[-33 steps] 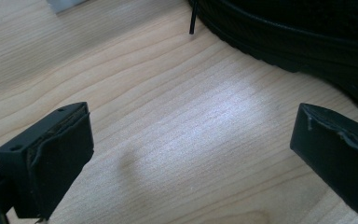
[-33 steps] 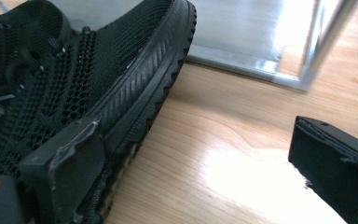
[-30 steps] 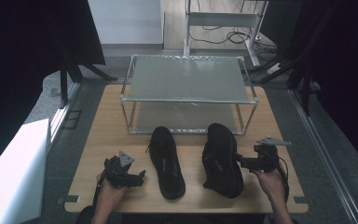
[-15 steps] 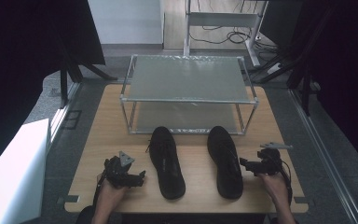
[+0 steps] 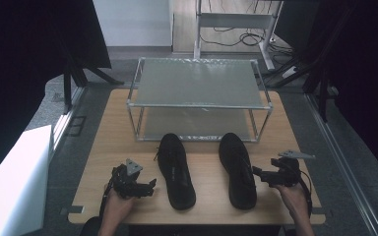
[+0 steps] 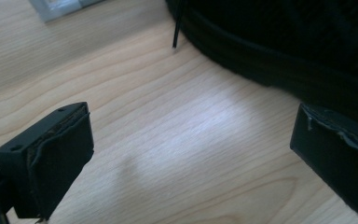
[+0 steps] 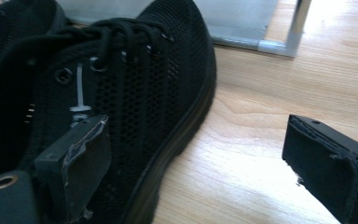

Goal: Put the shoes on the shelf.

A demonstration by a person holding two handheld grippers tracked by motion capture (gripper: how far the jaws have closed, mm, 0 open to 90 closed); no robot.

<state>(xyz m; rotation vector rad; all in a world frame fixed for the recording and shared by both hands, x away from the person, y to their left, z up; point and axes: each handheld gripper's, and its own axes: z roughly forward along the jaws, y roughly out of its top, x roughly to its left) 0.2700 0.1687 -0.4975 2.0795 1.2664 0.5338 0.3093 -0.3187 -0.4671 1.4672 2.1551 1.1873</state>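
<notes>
Two black mesh shoes lie side by side on the wooden table (image 5: 206, 167), toes toward a metal rack. The left shoe (image 5: 176, 169) is near my left gripper (image 5: 147, 187), which is open over bare wood (image 6: 168, 140); that shoe's sole edge (image 6: 279, 70) fills the upper right of the left gripper view. The right shoe (image 5: 238, 168) lies flat, its laces and eyelets (image 7: 121, 60) close in the right gripper view. My right gripper (image 5: 257, 173) is open just right of it, its left pad (image 7: 86, 163) against the mesh side, nothing held.
A two-tier metal rack (image 5: 199, 91) with frosted shelves stands behind the shoes; its leg (image 7: 296, 23) shows in the right gripper view. A white box (image 5: 15, 182) sits off the table's left. Dark curtains flank the table.
The right shoe went from tilted in the right gripper to lying flat on the table. The right gripper let go and drew back to the right. The left gripper stayed put.
</notes>
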